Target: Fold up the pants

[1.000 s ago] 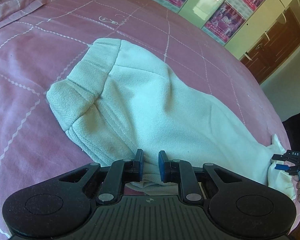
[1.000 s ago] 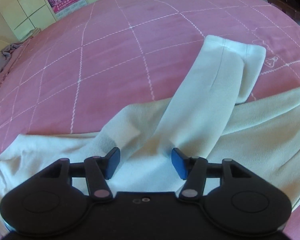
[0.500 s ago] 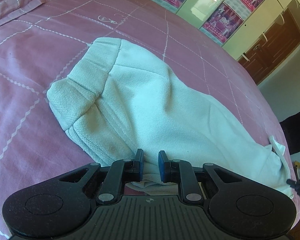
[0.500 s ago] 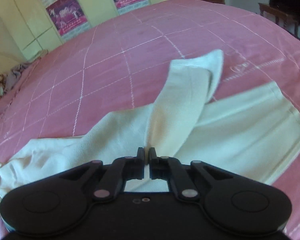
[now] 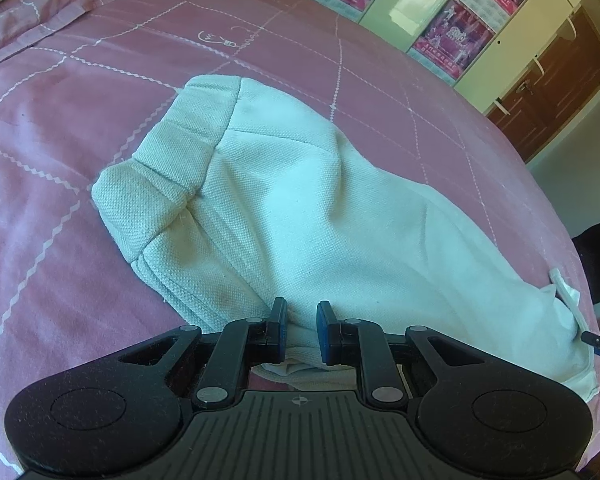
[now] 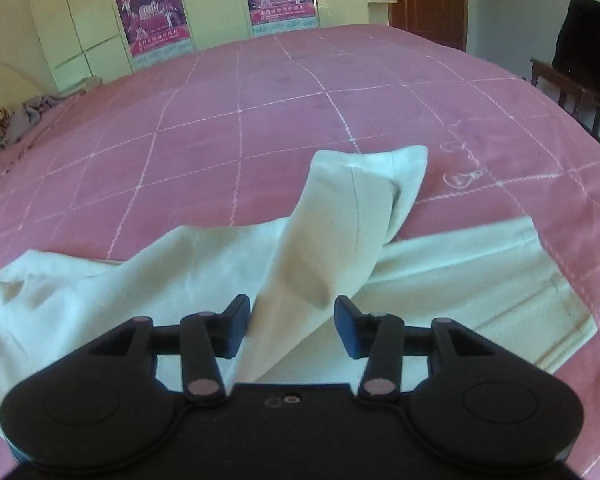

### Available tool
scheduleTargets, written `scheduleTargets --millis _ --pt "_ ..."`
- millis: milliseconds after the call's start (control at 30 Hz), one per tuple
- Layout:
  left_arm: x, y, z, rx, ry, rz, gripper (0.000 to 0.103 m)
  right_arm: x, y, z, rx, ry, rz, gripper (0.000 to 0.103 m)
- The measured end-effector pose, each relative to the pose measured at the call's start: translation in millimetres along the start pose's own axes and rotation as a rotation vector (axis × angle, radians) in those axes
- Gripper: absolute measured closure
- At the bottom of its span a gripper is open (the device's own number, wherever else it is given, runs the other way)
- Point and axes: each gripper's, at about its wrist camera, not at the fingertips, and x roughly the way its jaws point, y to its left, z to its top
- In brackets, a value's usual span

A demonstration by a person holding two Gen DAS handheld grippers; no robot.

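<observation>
hidden: pants (image 5: 300, 208) hem under left hand-held gripper (image 5: 300, 330) (grip unclear)
</observation>
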Motion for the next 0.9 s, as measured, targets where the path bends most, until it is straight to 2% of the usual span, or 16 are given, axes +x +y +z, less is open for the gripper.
scheduleTargets --millis 67,100,133,167,233,367,467,500,567,633,733,800,900 --pt "0.2 0.6 0.8 -0.006 0.004 -0.001 0.085 12.9 4.4 4.0 -0.056 0.025 -0.045 0.057" --pt "0.0 1.5 1.2 -0.007 0.006 -0.002 0.085 18.0 3.8 5.1 -0.076 0.041 -0.07 0.06" --pt "-0.2 1.6 1.7 -0.005 0.008 -0.002 0.085 17.9 0.1 3.8 -0.076 0.044 -0.064 0.089" --pt "-0.3 1.7 1.8 -0.004 0.009 -0.002 0.085 11.1 -10.2 -0.5 -0.05 0.033 -0.026 0.096" --pt "0.3 1.3 1.8 0.0 0.008 -0.001 0.085 -6.7 -27.0 -9.1 0.01 -0.001 -0.005 0.1" --pt "1.1 1.4 1.8 0.0 0.005 -0.001 0.085 -36.5 -71.2 -48.1 0.245 -0.009 0.06 0.099" --pt "1.4 0.8 2.7 0.004 0.01 0.001 0.085 -17.3 -99.5 -75.9 0.346 0.057 0.064 0.097" --pt "1.5 0.2 3.1 0.007 0.012 0.003 0.085 -19.2 -103.6 -77.4 0.352 0.041 0.093 0.092" --pt "2.3 -0.4 3.4 0.01 0.012 0.007 0.085 -31.1 -103.7 -73.5 0.315 -0.02 0.083 0.072" --pt "3.0 -0.8 2.9 0.008 0.009 0.01 0.085 -37.9 -109.0 -64.8 0.308 -0.059 0.063 0.064" --pt "2.2 -1.1 1.1 0.005 0.003 0.011 0.085 -34.8 -139.2 -58.3 0.468 -0.078 0.091 0.063" --pt "2.2 -1.0 0.5 0.003 0.003 0.009 0.085 -25.4 -164.2 -60.5 0.609 -0.042 0.066 0.066" --pt "3.0 -1.2 1.5 0.009 0.008 0.01 0.085 -23.0 -183.2 -70.7 0.689 -0.065 0.1 0.067"
